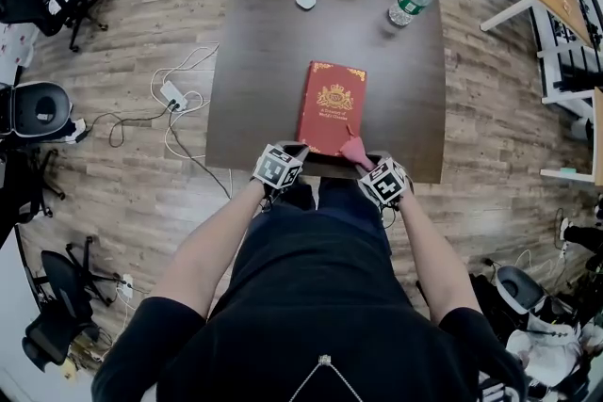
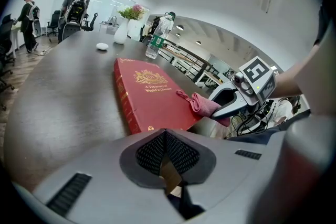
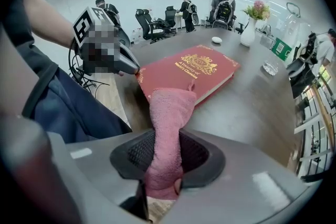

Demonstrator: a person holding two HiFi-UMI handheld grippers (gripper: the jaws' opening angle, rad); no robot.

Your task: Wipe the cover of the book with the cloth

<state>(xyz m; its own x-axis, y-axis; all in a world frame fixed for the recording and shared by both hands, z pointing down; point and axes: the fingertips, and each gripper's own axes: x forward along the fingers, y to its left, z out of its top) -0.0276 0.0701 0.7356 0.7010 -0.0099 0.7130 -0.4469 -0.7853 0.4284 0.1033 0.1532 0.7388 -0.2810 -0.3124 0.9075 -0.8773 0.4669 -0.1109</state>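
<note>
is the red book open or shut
Shut. The red book lies flat on the table, crested front cover up, no pages showing; the cloth rests on its near edge.

Both arms reach forward and down from the torso. The left forearm (image 1: 212,235) and right forearm (image 1: 429,245) are bare and angle inward.

- The left claw (image 1: 294,152) has its jaws together with nothing between them.
- The right claw (image 1: 366,160) has its jaws clamped on a pink cloth (image 3: 167,113), which sticks out past the tips.

The two claws are near each other, level and apart.
</note>
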